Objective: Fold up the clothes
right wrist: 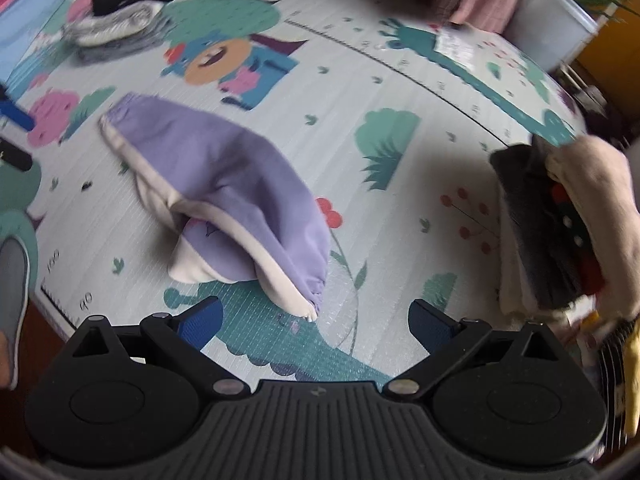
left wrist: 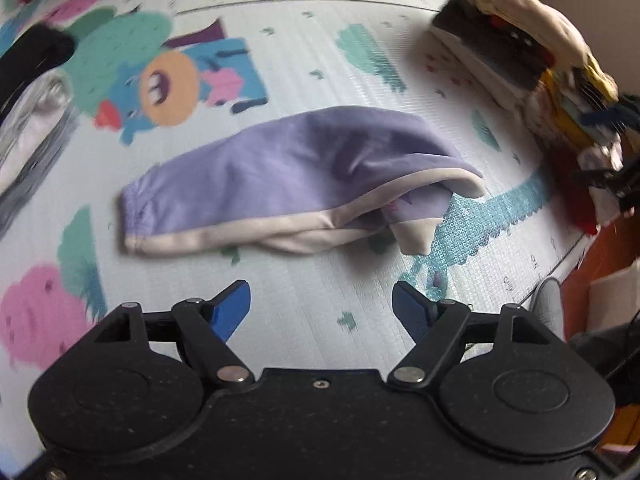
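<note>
A small lilac garment with cream trim [left wrist: 288,176] lies crumpled on a cartoon-printed play mat [left wrist: 320,60]; it looks like little trousers with gathered cuffs. My left gripper [left wrist: 322,306] hangs above the mat just short of the garment's cream edge, its blue pads wide apart with nothing between them. In the right wrist view the same garment [right wrist: 224,184] lies ahead and to the left. My right gripper [right wrist: 316,322] is open, and the garment's near cuff [right wrist: 314,300] lies just beyond the gap between its blue pads, untouched.
A heap of mixed clothes [left wrist: 532,68] stands at the mat's right side, also seen as clothes heap [right wrist: 568,224]. A stack of grey and black folded clothes [right wrist: 120,16] sits at the far left. A grey slipper [right wrist: 12,280] rests by the mat's near edge.
</note>
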`<state>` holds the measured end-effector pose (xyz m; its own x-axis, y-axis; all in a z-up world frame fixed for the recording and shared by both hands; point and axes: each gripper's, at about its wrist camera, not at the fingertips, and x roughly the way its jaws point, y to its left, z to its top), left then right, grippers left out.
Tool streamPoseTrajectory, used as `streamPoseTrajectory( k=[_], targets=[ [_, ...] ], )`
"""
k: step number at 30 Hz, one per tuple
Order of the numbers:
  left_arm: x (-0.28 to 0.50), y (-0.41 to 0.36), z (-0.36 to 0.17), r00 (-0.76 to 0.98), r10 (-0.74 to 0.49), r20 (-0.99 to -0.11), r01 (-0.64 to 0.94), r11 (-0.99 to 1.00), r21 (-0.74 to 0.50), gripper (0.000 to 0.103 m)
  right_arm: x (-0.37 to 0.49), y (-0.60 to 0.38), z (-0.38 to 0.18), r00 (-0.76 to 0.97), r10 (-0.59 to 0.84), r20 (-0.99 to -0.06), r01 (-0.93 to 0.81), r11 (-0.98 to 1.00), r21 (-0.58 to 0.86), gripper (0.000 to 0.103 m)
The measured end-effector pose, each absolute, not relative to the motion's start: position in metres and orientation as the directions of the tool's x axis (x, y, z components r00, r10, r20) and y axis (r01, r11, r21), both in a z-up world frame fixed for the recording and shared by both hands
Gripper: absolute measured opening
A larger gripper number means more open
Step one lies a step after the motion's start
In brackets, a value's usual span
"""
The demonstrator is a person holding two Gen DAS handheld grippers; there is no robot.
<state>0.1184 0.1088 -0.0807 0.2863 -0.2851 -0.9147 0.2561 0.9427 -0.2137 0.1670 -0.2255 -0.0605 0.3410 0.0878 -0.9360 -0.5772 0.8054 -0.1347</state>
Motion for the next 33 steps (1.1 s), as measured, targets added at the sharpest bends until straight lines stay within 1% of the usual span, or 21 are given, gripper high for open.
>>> streamPoseTrajectory(
  k=[3, 4, 6, 9, 11, 13, 15, 18, 21, 24, 28, 29, 30, 33],
  targets=[
    [0.115, 0.109, -0.096, 0.353, -0.272, -0.895, 0.329, 0.932, -0.153, 0.078, 0.172, -0.221, -0.082, 0.327, 0.079, -0.942, -0.617, 0.773, -0.149, 0.099],
    [0.115, 0.109, -0.104, 0.331, -0.271, -0.904, 0.355, 0.923, -0.147, 0.078, 0.173, -0.22, -0.088, 0.324, 0.08, -0.943, -0.629, 0.763, -0.151, 0.099],
    [0.115, 0.114, -0.121, 0.302, -0.234, -0.924, 0.4, 0.911, -0.1, 0.078, 0.174, -0.216, -0.099, 0.328, 0.08, -0.941, -0.658, 0.734, -0.167, 0.099],
    [0.123, 0.13, -0.142, 0.275, -0.189, -0.943, 0.402, 0.913, -0.066, 0.078, 0.172, -0.21, -0.114, 0.338, 0.07, -0.939, -0.706, 0.678, -0.204, 0.094],
    [0.127, 0.143, -0.15, 0.294, -0.171, -0.94, 0.408, 0.912, -0.038, 0.077, 0.172, -0.209, -0.125, 0.347, 0.064, -0.936, -0.727, 0.648, -0.225, 0.092],
    [0.13, 0.151, -0.158, 0.338, -0.135, -0.932, 0.468, 0.883, 0.042, 0.077, 0.171, -0.209, -0.134, 0.361, 0.057, -0.931, -0.741, 0.623, -0.249, 0.09],
    [0.131, 0.157, -0.165, 0.382, -0.103, -0.919, 0.532, 0.837, 0.127, 0.076, 0.17, -0.211, -0.145, 0.378, 0.044, -0.925, -0.752, 0.597, -0.279, 0.084],
    [0.134, 0.166, -0.179, 0.429, -0.077, -0.9, 0.592, 0.777, 0.215, 0.075, 0.167, -0.216, -0.16, 0.398, 0.032, -0.917, -0.767, 0.56, -0.313, 0.08],
    [0.139, 0.17, -0.195, 0.445, -0.065, -0.893, 0.618, 0.744, 0.253, 0.074, 0.161, -0.221, -0.177, 0.401, 0.02, -0.916, -0.789, 0.516, -0.334, 0.078],
    [0.139, 0.165, -0.208, 0.447, -0.074, -0.891, 0.671, 0.687, 0.279, 0.073, 0.154, -0.224, -0.192, 0.405, 0.016, -0.914, -0.806, 0.477, -0.349, 0.078],
    [0.141, 0.162, -0.227, 0.434, -0.049, -0.9, 0.725, 0.611, 0.317, 0.068, 0.152, -0.222, -0.201, 0.429, 0.042, -0.902, -0.812, 0.457, -0.364, 0.077],
    [0.143, 0.162, -0.233, 0.436, -0.021, -0.9, 0.735, 0.585, 0.342, 0.067, 0.152, -0.221, -0.203, 0.435, 0.052, -0.899, -0.81, 0.459, -0.366, 0.073],
    [0.144, 0.162, -0.238, 0.438, -0.01, -0.899, 0.744, 0.565, 0.356, 0.065, 0.154, -0.22, -0.204, 0.438, 0.058, -0.897, -0.806, 0.466, -0.364, 0.071],
    [0.149, 0.164, -0.247, 0.443, 0.006, -0.896, 0.765, 0.52, 0.381, 0.062, 0.16, -0.217, -0.212, 0.427, 0.053, -0.903, -0.805, 0.476, -0.353, 0.071]
  ],
)
